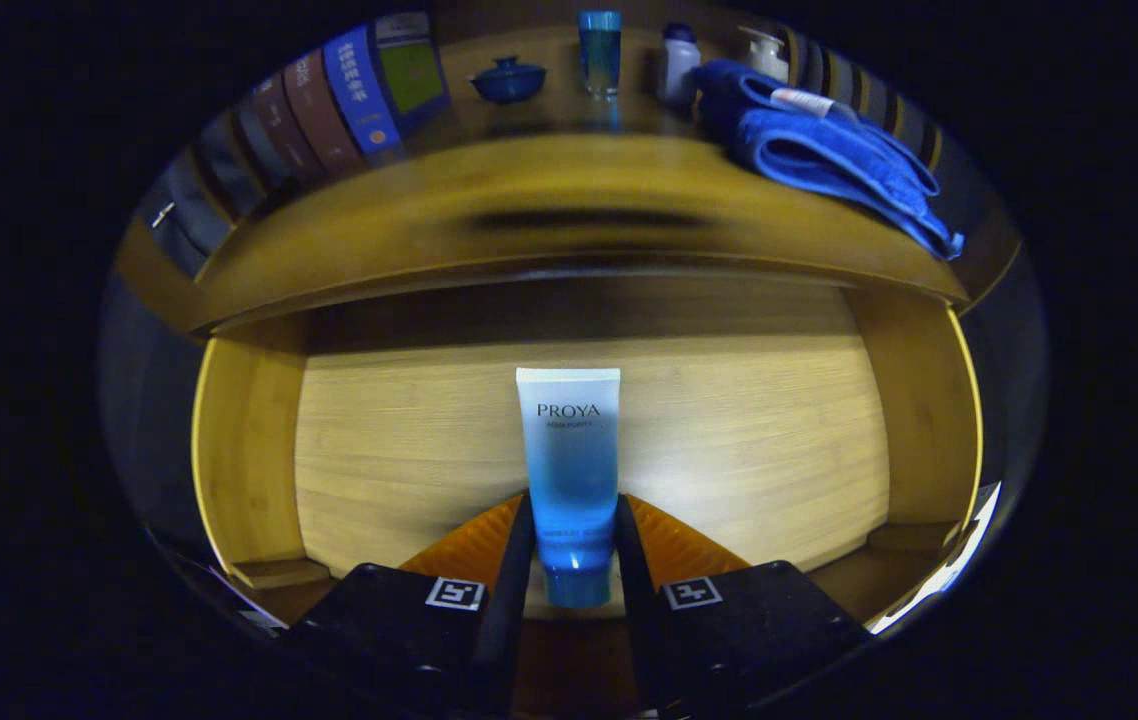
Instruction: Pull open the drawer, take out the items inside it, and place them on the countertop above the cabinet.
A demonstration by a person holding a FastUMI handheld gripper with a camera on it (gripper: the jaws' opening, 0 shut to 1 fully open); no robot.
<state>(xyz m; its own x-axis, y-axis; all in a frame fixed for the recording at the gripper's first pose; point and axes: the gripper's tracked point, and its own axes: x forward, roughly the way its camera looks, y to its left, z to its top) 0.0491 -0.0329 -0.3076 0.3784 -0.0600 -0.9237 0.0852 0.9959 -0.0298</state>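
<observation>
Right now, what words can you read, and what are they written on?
"PROYA": on the blue tube held between the fingers of the hand-held gripper, over the open drawer.
Small line under it: too small to read.
Book spines on the countertop: too blurred.

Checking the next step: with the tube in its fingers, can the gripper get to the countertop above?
Probably yes. The gripper is shut on the tube over the open drawer, and the countertop near its front edge is bare; the blue towel lies off to one side.
</observation>
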